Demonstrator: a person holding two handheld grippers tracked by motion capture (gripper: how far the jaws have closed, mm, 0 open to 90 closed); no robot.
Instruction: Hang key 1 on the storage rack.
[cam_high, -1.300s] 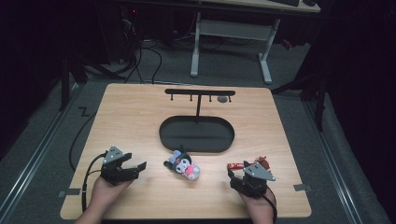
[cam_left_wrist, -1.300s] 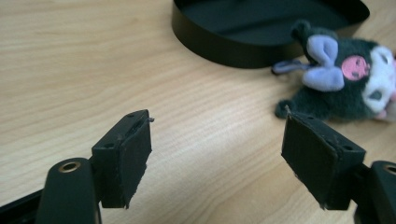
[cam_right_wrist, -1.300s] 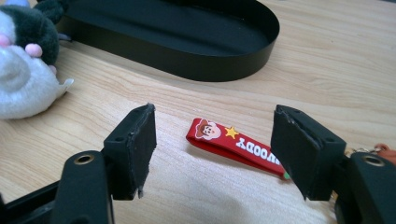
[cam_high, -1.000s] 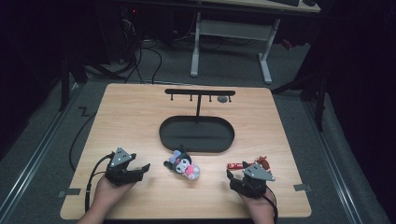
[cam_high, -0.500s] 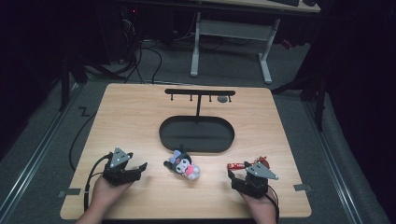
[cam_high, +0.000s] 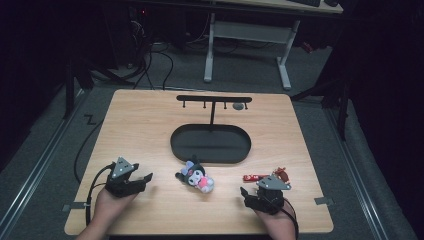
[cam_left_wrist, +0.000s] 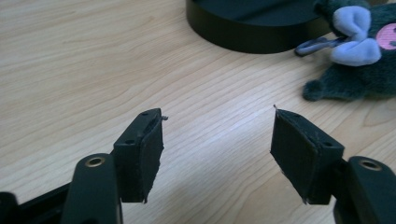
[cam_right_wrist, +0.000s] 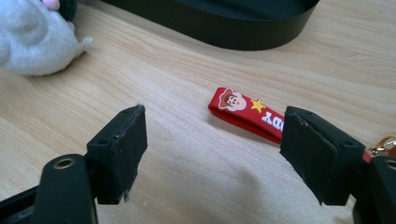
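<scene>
On the wooden desk (cam_high: 150, 130) a small plush toy (cam_high: 196, 176) lies near the front edge, just on the near side of the black oval tray (cam_high: 210, 144) and between the two claws. The left claw (cam_high: 142, 181) rests on the desk to the left of the toy, near it but apart, its jaws spread with only bare wood between them. In the left gripper view the toy's dark body and pale bow (cam_left_wrist: 356, 42) lie far right of that claw (cam_left_wrist: 217, 140), beside the tray's wall (cam_left_wrist: 252, 32).

The right claw (cam_high: 248, 195) sits to the right of the toy, its jaws also spread and holding nothing. A red strap keychain (cam_high: 255, 177) lies on the desk just beyond it. In the right gripper view the red strap (cam_right_wrist: 250, 114) runs toward the right jaw of that claw (cam_right_wrist: 215, 154), and the toy's white part (cam_right_wrist: 32, 39) lies far left.
</scene>
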